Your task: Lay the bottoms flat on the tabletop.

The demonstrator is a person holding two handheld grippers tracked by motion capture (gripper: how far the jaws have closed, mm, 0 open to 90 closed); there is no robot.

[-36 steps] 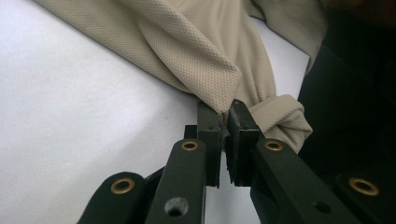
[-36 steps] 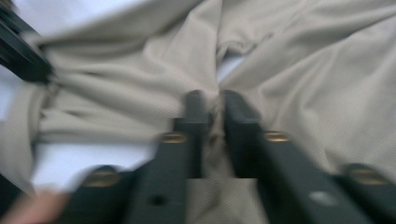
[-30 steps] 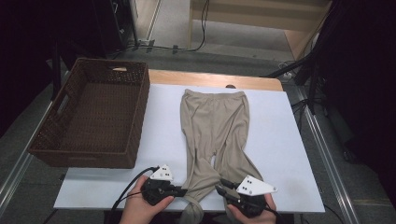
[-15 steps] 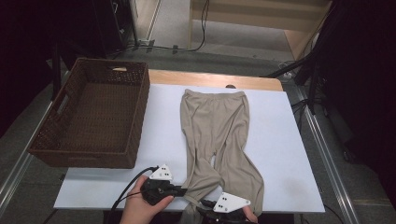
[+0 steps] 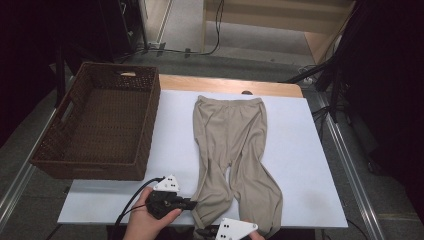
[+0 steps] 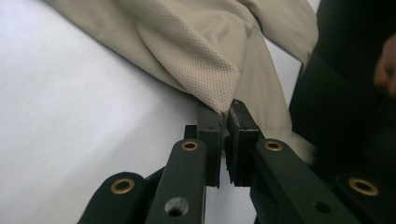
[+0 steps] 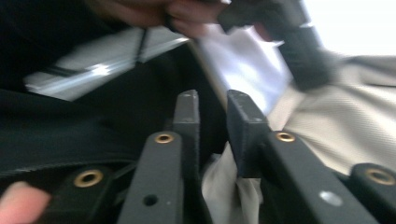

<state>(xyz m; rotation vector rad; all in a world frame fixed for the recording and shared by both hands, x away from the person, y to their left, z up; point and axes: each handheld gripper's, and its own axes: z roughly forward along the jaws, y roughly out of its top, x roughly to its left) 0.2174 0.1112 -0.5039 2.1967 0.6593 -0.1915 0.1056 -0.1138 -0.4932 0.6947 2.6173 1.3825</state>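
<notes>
Beige trousers lie flat on the white table, waistband far, legs toward me. My left gripper is at the front edge, shut on the hem of the left leg. In the left gripper view the pads pinch the beige cloth, and the gripper points along the table. My right gripper is low at the front edge, just right of the left one. In its own view the right gripper has its jaws a little apart; they have just been opening. Beige cloth shows low between them, with no pad pressing on it.
A brown wicker basket stands on the left side of the table, nothing in it. A wooden strip runs behind the far table edge. Cables and dark stands lie on the floor beyond. In the right gripper view the other hand is close and blurred.
My right gripper has slid left along the front edge, from the right leg's hem toward the left gripper, and sits lower in the high view. The left gripper has kept still.
</notes>
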